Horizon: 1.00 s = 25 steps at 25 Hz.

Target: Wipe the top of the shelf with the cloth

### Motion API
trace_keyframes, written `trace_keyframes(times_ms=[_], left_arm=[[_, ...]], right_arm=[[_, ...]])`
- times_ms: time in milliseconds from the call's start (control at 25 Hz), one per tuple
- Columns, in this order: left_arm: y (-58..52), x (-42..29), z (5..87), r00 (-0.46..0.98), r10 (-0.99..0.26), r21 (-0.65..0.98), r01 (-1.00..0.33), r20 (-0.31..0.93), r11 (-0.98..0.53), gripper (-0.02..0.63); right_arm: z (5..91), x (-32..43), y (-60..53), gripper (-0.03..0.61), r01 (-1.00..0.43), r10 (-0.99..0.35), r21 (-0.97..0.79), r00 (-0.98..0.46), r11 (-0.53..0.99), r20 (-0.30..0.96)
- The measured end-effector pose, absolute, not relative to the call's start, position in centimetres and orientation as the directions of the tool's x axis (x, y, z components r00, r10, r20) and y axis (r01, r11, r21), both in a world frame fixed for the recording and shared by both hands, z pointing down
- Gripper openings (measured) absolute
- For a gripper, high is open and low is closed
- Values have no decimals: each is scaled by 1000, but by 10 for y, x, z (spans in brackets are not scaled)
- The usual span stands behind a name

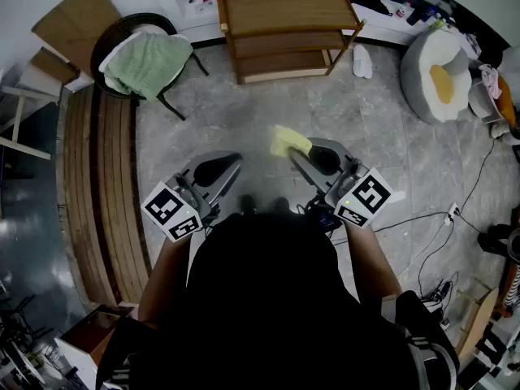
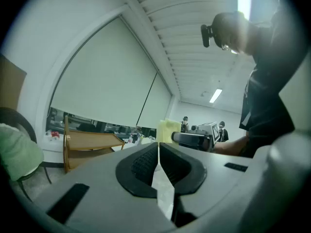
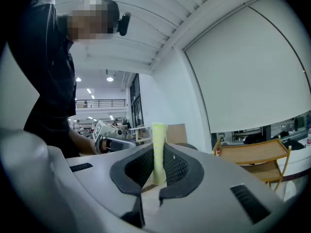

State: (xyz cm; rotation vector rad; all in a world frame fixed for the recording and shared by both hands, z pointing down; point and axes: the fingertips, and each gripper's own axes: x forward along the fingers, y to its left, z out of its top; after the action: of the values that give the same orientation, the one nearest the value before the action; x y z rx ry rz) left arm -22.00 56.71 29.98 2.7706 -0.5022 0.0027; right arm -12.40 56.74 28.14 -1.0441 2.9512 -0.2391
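A wooden shelf (image 1: 284,31) with a bare top board stands by the far wall, and shows again as the shelf (image 2: 90,147) and the shelf (image 3: 252,161). My right gripper (image 1: 294,149) is held over the stone floor, well short of the shelf, shut on a folded yellow cloth (image 1: 288,140). That cloth (image 3: 159,152) stands upright between its jaws. My left gripper (image 1: 231,162) hovers beside it, jaws closed together and holding nothing. From the left gripper view the cloth (image 2: 167,130) pokes up above the right gripper.
A round black chair with a green towel (image 1: 146,62) stands left of the shelf. A wooden slatted platform (image 1: 101,193) runs along the left. A white and yellow pouf (image 1: 439,71) sits at the right, cables (image 1: 455,210) trail across the floor, and a white shoe (image 1: 362,61) lies beside the shelf.
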Motion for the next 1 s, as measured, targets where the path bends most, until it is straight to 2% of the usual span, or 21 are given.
trace_keyframes(times_ms=[680, 1000], left_arm=[[592, -184, 318, 915, -385, 351, -402, 119, -846, 17], [602, -182, 328, 878, -447, 343, -478, 171, -809, 17]], right_arm=[[298, -83, 595, 44, -596, -602, -179, -798, 783, 25], [305, -64, 602, 44, -546, -555, -182, -832, 818, 3]])
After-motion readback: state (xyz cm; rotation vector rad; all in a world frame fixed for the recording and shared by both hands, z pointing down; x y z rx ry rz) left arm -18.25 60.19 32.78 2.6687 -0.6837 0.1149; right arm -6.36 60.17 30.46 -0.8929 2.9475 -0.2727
